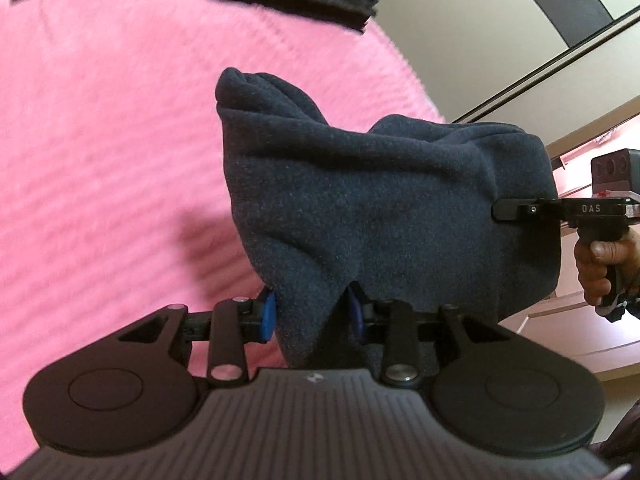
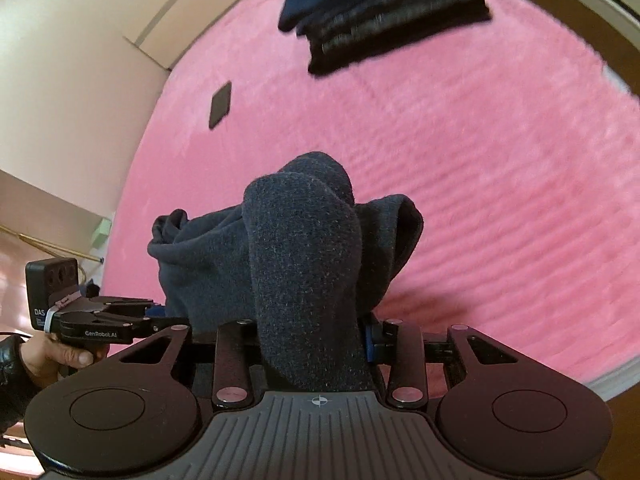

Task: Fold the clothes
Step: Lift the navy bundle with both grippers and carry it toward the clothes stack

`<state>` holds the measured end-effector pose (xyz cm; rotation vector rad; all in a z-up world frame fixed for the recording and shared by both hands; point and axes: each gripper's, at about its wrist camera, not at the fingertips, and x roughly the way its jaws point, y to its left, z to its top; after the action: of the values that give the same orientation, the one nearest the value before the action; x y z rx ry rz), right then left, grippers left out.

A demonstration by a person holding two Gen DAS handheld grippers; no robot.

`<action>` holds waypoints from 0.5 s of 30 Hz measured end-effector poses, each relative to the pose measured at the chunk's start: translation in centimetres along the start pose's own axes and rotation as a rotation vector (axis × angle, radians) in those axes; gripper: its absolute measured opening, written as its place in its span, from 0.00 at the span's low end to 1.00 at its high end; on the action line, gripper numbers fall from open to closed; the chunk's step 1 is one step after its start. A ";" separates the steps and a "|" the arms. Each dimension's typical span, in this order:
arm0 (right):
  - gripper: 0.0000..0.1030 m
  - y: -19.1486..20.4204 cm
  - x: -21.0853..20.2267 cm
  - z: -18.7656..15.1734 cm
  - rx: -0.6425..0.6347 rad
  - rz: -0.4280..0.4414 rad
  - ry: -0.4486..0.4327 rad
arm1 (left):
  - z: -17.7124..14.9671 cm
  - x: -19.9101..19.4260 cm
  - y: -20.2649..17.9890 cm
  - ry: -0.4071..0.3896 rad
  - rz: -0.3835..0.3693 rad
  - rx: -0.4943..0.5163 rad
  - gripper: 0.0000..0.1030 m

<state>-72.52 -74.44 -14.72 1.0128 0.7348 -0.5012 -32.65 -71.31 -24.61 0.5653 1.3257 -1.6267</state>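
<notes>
We have the dark fleece garment [image 1: 360, 208] lifted off the pink blanket [image 1: 100, 160], bunched between our two tools. It looks soft, thick and light, so it should sag and slump rather than hold a crease; taking it at an edge or corner seems best. The left hand-held gripper [image 1: 312, 314] pinches a fold at 6 o'clock in its view; the right hand-held gripper [image 2: 316, 344] is clamped on another fold. The left view alone shows the right tool's side and a hand [image 1: 600, 264] at 3 o'clock; the right view shows the whole stack of folded dark clothes [image 2: 380, 12] at 12 o'clock.
</notes>
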 end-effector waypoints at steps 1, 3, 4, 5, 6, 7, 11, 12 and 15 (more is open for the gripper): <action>0.35 0.0 -0.9 0.8 -0.005 0.002 -0.008 | 0.9 -0.3 -0.8 -0.007 0.003 0.006 0.29; 0.35 0.3 -2.6 2.3 -0.019 0.006 -0.028 | 2.7 -1.3 -2.2 -0.026 0.008 0.015 0.29; 0.35 0.4 -3.3 3.1 -0.025 0.008 -0.037 | 3.5 -1.7 -2.9 -0.038 0.010 0.018 0.29; 0.35 0.5 -4.1 3.9 -0.029 0.012 -0.045 | 4.4 -2.2 -3.7 -0.051 0.014 0.024 0.29; 0.35 0.6 -4.9 4.7 -0.033 0.016 -0.052 | 5.2 -2.6 -4.5 -0.060 0.020 0.031 0.29; 0.35 0.6 -5.5 5.6 -0.036 0.021 -0.056 | 6.1 -3.0 -5.4 -0.068 0.027 0.035 0.29; 0.35 0.7 -7.5 8.6 -0.040 0.038 -0.050 | 8.8 -4.7 -8.0 -0.083 0.060 0.039 0.29; 0.35 0.8 -7.8 9.2 -0.041 0.040 -0.048 | 9.3 -5.1 -8.5 -0.087 0.069 0.042 0.29; 0.35 1.3 -8.1 10.8 -0.039 0.047 -0.039 | 10.6 -6.1 -9.9 -0.100 0.093 0.044 0.29</action>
<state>-73.58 -83.08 -4.33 0.9795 0.6823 -0.4632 -36.38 -79.04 -11.44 0.5569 1.1765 -1.5910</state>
